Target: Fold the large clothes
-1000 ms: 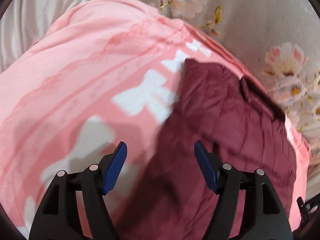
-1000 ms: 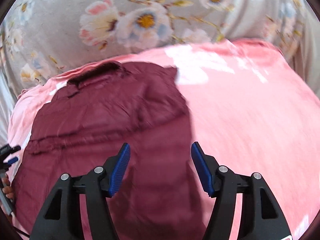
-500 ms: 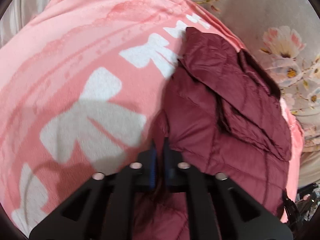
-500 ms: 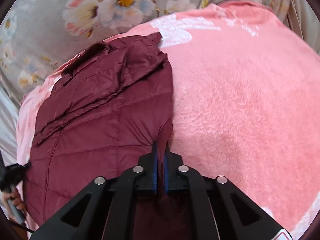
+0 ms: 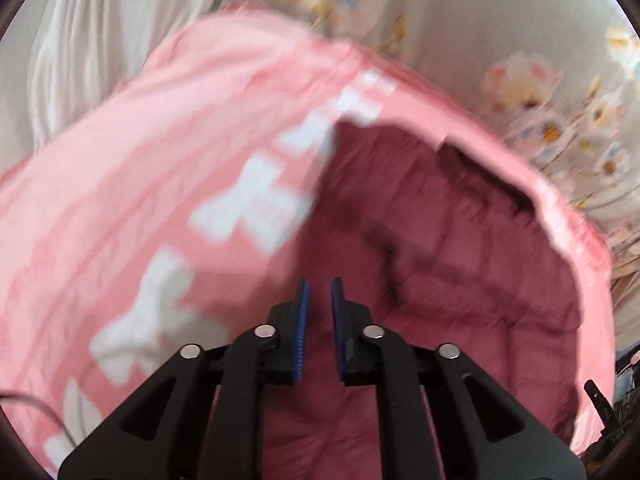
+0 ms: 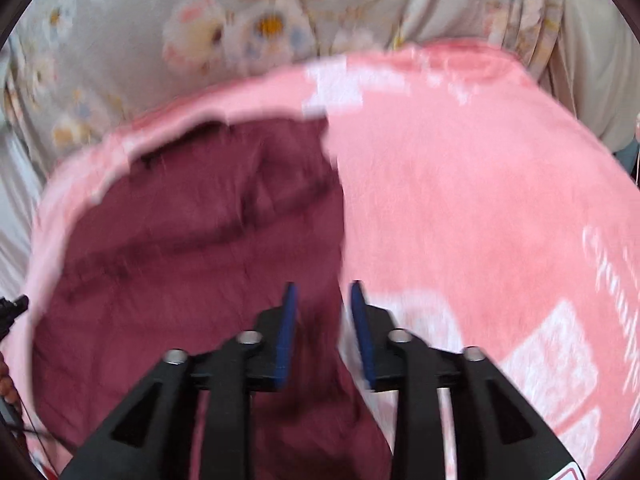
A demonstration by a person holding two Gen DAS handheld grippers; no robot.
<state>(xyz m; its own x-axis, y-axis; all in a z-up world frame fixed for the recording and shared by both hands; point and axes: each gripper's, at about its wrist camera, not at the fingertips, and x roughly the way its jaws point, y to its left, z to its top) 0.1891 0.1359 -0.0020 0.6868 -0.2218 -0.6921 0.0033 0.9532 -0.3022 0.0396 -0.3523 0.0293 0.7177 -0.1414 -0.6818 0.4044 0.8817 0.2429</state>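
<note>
A dark maroon quilted jacket (image 5: pixel 460 280) (image 6: pixel 180 260) lies folded on a pink blanket (image 5: pixel 160 160) (image 6: pixel 460 200) with white bow shapes. My left gripper (image 5: pixel 319 282) hovers over the jacket's left edge. Its jaws are opening and stand a narrow gap apart, with no fabric pinched between the blue pads. My right gripper (image 6: pixel 323 286) hangs over the jacket's right edge. Its jaws are also opening, wider, and the maroon cloth shows through the gap below them, not pressed by the pads. Both views are blurred by motion.
A grey sheet printed with flowers (image 5: pixel 480 20) (image 6: pixel 160 40) lies beyond the blanket's far edge. The other gripper's black tip shows at the right rim (image 5: pixel 600 400) and the left rim (image 6: pixel 10 312). A thin cable (image 5: pixel 40 404) crosses the lower left.
Half a second ago both grippers were shut on the jacket's near edges. Now both have let go, their jaws have parted, and they have drawn back and up from the jacket.
</note>
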